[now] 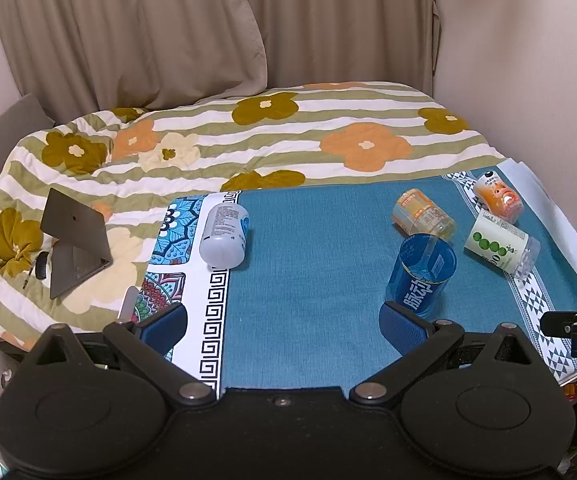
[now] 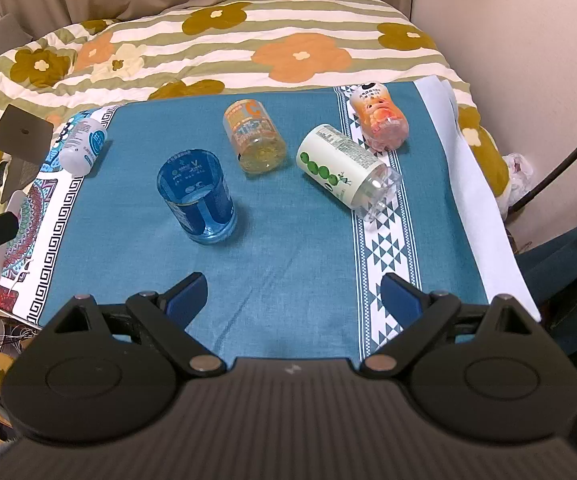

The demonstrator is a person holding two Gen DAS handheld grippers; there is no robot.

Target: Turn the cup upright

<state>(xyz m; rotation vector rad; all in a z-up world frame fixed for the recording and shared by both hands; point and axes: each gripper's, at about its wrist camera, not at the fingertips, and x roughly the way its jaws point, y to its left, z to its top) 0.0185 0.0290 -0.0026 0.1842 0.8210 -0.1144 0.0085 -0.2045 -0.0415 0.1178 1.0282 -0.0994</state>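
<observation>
A blue see-through cup [image 1: 420,274] [image 2: 198,198] stands upright on the teal cloth [image 1: 308,272] [image 2: 288,248], mouth up. A white cup [image 1: 224,236] [image 2: 82,145] lies on its side at the left. A yellow-orange cup [image 1: 422,214] [image 2: 254,140], a green-dotted white cup [image 1: 502,242] [image 2: 346,170] and an orange cup [image 1: 498,198] [image 2: 380,120] lie on their sides at the right. My left gripper [image 1: 284,326] is open and empty, its right pad just below the blue cup. My right gripper [image 2: 294,300] is open and empty, near the front edge.
The cloth covers a small table against a bed with a flowered quilt [image 1: 248,140] [image 2: 248,40]. An open laptop [image 1: 74,240] [image 2: 18,144] sits on the quilt at the left. A wall is at the right, and a dark cable [image 2: 560,168] hangs there.
</observation>
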